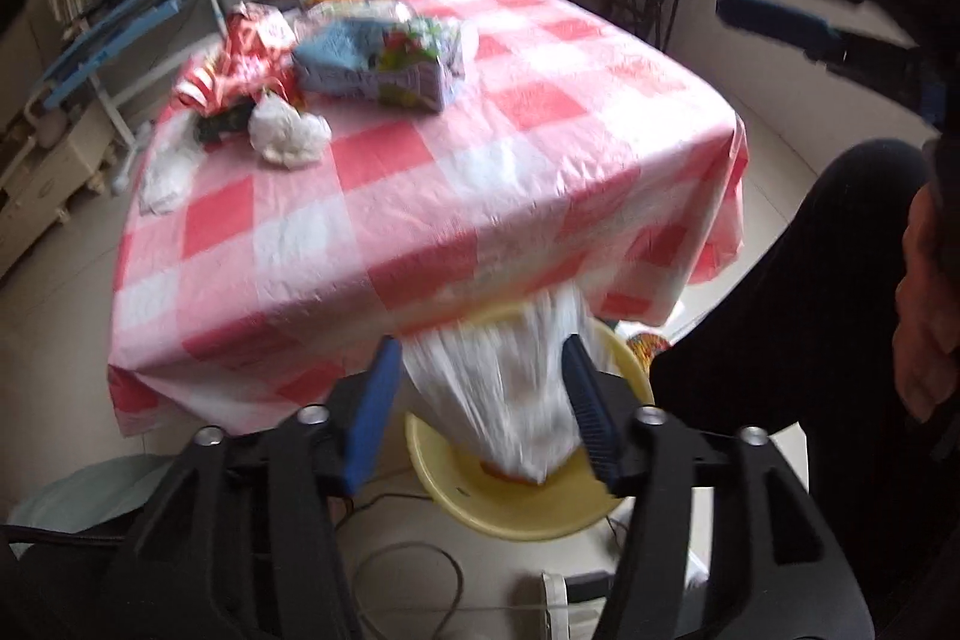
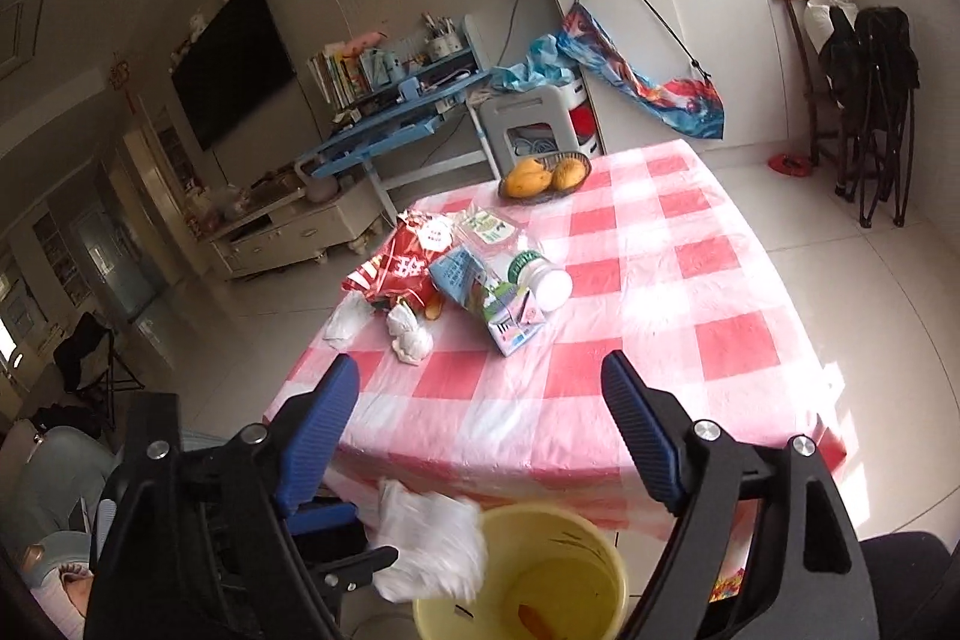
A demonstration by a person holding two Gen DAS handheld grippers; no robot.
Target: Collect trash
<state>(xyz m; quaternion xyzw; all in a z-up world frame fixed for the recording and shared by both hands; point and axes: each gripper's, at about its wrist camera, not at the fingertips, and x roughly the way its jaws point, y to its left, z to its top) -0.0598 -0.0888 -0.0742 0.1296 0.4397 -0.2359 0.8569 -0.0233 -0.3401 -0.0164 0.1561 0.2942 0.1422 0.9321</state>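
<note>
1. Left gripper (image 1: 480, 406) angled down over the yellow bin (image 1: 516, 508), which sits on the floor just at the bench (image 1: 420, 196) edge, handy for dropping things swept off the top.
2. Jaws parted, pads not pressing; white bag (image 1: 498, 388) blurred between them, over the bin mouth. Probably just let go and falling, though the smear leaves contact unsure.
3. Seen from the right wrist, the same bag (image 2: 429, 544) hangs at the bin (image 2: 522, 574) rim beside the left jaws, partly outside the mouth; may snag on the rim rather than drop in.
4. Right gripper (image 2: 480, 436) raised toward the bench, jaws spread wide and empty, aimed at the remaining litter; likely lining up for the next pick.
5. Still on the bench, bunched at the far left: red wrapper (image 2: 402, 268), carton (image 2: 486, 298), white bottle (image 2: 540, 280), crumpled tissues (image 2: 408, 334).
6. Fruit basket (image 2: 543, 178) at the far edge, apart from the litter; judged not trash, to stay.
7. Something orange already at the bin bottom; collection looks well short of finished.
</note>
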